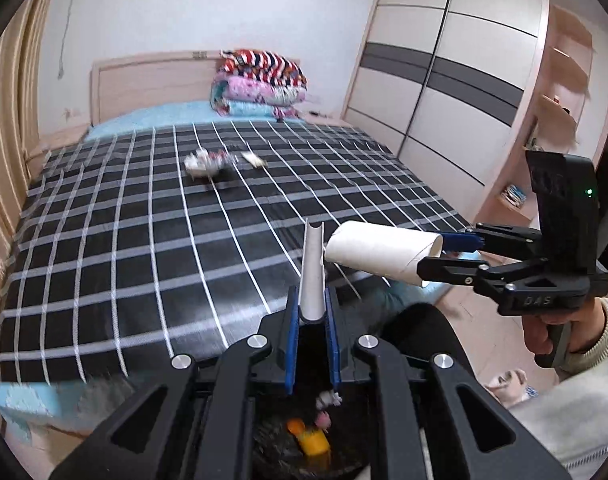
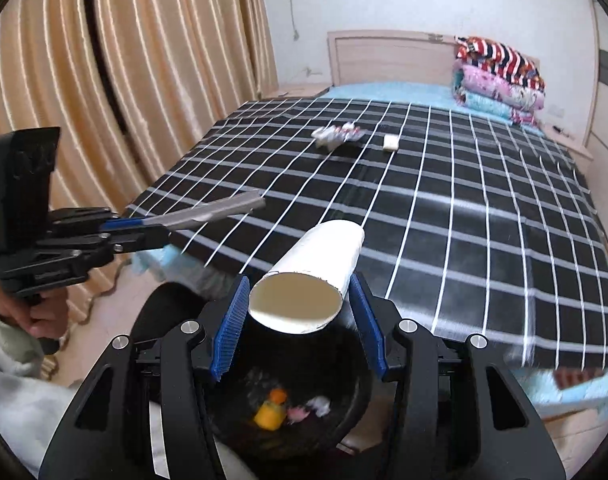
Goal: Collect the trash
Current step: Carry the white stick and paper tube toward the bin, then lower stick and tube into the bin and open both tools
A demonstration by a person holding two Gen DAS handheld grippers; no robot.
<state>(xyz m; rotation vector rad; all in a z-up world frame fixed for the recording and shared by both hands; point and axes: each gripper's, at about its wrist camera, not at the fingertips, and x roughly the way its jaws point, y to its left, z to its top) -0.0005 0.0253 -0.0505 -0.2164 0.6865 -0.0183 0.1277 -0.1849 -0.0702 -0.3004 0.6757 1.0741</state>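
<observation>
Here R tongs (image 2: 300,300) grip cardboard tube (image 2: 312,276), L tongs (image 1: 313,312) pinch flattened tube (image 1: 313,272); wardrobe (image 1: 444,92) only L view.

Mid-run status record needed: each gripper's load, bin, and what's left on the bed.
left gripper: shut on flattened tube
right gripper: shut on cardboard roll
trash bin: below both grippers, holds yellow and pink scraps
bed: crumpled wrappers and small white piece remain mid-bed

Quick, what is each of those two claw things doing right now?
Left gripper: shut on a flattened paper tube.
Right gripper: shut on a round cardboard tube, above the black bin.
</observation>
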